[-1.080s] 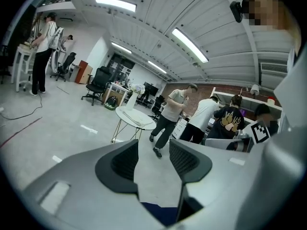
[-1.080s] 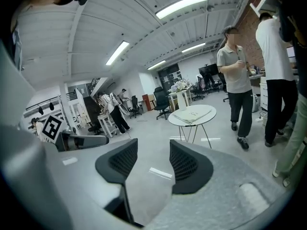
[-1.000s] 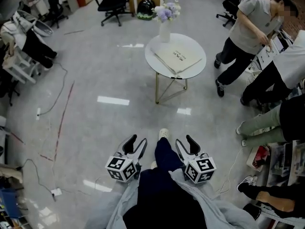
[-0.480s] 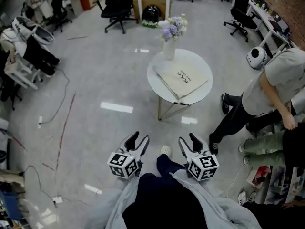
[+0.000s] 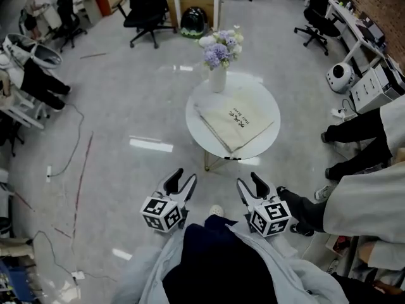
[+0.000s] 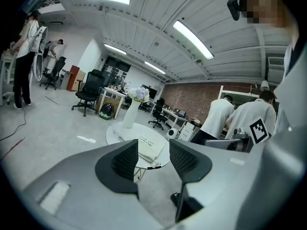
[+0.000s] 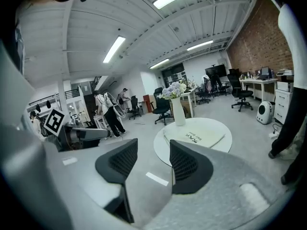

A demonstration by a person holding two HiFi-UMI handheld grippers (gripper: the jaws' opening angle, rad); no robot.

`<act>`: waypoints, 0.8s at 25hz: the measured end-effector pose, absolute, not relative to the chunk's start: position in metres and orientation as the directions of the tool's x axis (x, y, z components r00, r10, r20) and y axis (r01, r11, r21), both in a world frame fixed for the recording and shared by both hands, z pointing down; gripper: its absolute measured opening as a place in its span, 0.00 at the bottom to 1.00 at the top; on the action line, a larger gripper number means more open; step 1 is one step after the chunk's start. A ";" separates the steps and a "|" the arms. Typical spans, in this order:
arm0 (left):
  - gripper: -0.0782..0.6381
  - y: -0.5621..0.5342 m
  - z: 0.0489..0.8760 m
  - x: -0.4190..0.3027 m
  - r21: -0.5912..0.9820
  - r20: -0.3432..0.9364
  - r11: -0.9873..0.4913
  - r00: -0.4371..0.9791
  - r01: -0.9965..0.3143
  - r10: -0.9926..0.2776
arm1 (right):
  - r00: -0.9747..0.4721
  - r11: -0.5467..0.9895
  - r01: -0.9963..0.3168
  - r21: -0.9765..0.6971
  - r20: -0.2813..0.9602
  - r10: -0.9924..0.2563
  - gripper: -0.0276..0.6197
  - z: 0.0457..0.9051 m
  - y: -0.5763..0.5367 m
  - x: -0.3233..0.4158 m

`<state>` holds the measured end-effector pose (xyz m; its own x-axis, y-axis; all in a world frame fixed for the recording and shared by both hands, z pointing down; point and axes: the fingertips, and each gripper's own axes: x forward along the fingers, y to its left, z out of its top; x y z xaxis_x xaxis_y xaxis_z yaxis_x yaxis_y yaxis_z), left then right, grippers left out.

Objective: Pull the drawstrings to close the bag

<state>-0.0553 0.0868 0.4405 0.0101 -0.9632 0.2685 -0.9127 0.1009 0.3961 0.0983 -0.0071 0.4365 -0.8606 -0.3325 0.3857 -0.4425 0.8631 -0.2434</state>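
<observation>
A cream cloth drawstring bag [image 5: 235, 124] with dark print lies flat on a round white table [image 5: 198, 116], also visible as the bag [image 6: 149, 148] and the bag [image 7: 195, 137] in the two gripper views. Both grippers hover in front of my body, well short of the table and above the floor. My left gripper [image 5: 180, 182] is open with an empty gap between its dark pads. My right gripper [image 5: 249, 183] is likewise open and holds nothing. The drawstrings are too small to make out.
A white vase of purple and white flowers [image 5: 218, 56] stands at the table's far edge. People stand at the right [image 5: 364, 198]. Office chairs [image 5: 144, 8], desks and a small white robot [image 5: 340, 76] line the room. Cables [image 5: 74, 145] trail over the floor at left.
The view has shifted closer to the table, which now sits lower and larger in the head view. The person at the right has walked nearer. Both grippers keep the same open gap.
</observation>
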 end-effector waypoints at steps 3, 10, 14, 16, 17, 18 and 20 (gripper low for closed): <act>0.39 0.071 0.443 -0.056 0.399 0.265 0.092 0.019 -0.912 -0.964 | -0.856 0.859 -0.450 -0.246 0.392 -0.337 0.37 0.441 -0.018 0.098; 0.39 0.067 0.459 -0.052 0.441 0.311 0.088 0.061 -0.893 -0.948 | -0.848 0.854 -0.441 -0.278 0.440 -0.294 0.37 0.457 -0.013 0.091; 0.39 0.057 0.463 -0.062 0.426 0.349 0.068 0.095 -0.902 -0.932 | -0.838 0.839 -0.452 -0.304 0.467 -0.282 0.37 0.464 -0.017 0.086; 0.39 0.047 0.465 -0.070 0.419 0.370 0.048 0.122 -0.907 -0.921 | -0.827 0.825 -0.470 -0.313 0.483 -0.288 0.37 0.467 -0.023 0.084; 0.39 0.041 0.466 -0.075 0.418 0.378 0.036 0.137 -0.908 -0.916 | -0.820 0.817 -0.482 -0.316 0.490 -0.294 0.37 0.469 -0.026 0.082; 0.39 0.034 0.466 -0.080 0.416 0.383 0.021 0.154 -0.909 -0.911 | -0.813 0.808 -0.495 -0.318 0.497 -0.302 0.37 0.471 -0.030 0.080; 0.39 0.020 0.466 -0.091 0.403 0.395 -0.019 0.193 -0.915 -0.898 | -0.798 0.787 -0.524 -0.325 0.510 -0.321 0.37 0.475 -0.037 0.074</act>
<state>-0.0911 0.0200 0.4659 0.1926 -0.8984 0.3947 -0.9150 -0.0192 0.4029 0.0745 -0.0366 0.4748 -0.7978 -0.3213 0.5101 -0.5245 0.7872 -0.3245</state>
